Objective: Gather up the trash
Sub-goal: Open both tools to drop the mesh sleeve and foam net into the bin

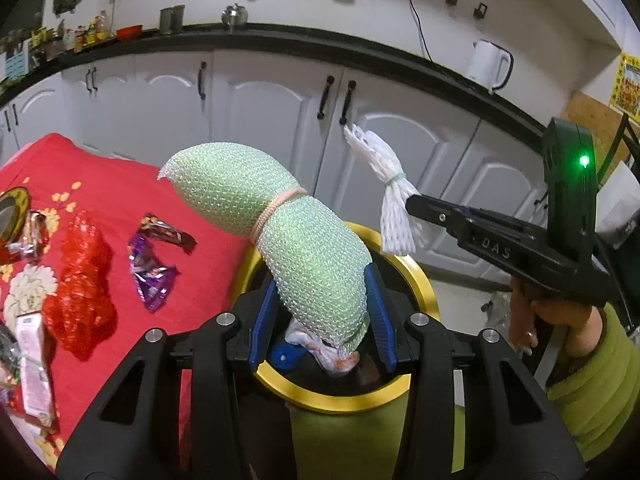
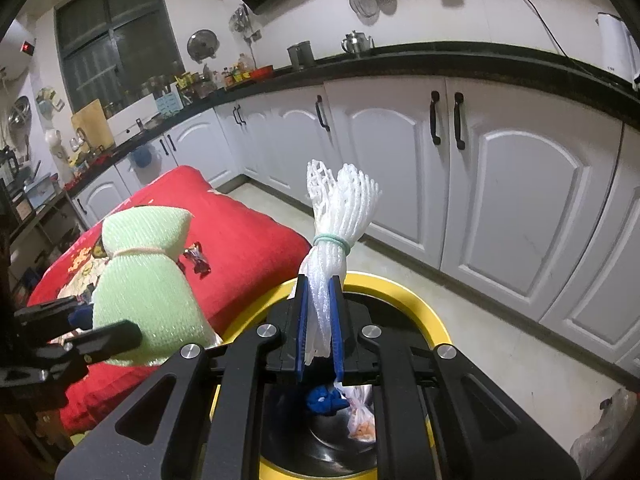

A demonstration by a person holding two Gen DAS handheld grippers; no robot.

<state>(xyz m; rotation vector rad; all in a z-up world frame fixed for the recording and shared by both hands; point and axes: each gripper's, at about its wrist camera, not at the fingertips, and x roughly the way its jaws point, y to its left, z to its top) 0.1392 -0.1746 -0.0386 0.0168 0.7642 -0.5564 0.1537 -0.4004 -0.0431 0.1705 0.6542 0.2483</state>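
Observation:
My left gripper [image 1: 320, 308] is shut on a green foam net bundle [image 1: 280, 232] tied with a pink band, held over the yellow-rimmed bin [image 1: 344, 400]. My right gripper [image 2: 320, 324] is shut on a white foam net bundle [image 2: 336, 216] tied with a green band, also above the bin [image 2: 424, 312]. The right gripper [image 1: 412, 202] and its white bundle [image 1: 388, 196] show at the right of the left wrist view. The green bundle [image 2: 148, 280] shows at the left of the right wrist view. A blue scrap [image 2: 324, 400] and a plastic bag [image 2: 362, 416] lie in the bin.
A table with a red cloth [image 1: 120, 184] stands left of the bin. It holds a red foam net [image 1: 80, 280], purple wrappers [image 1: 152, 276], a dark wrapper [image 1: 170, 232] and a pink box [image 1: 34, 364]. White cabinets [image 2: 520, 200] run behind. A plastic bag [image 2: 600, 436] lies on the floor.

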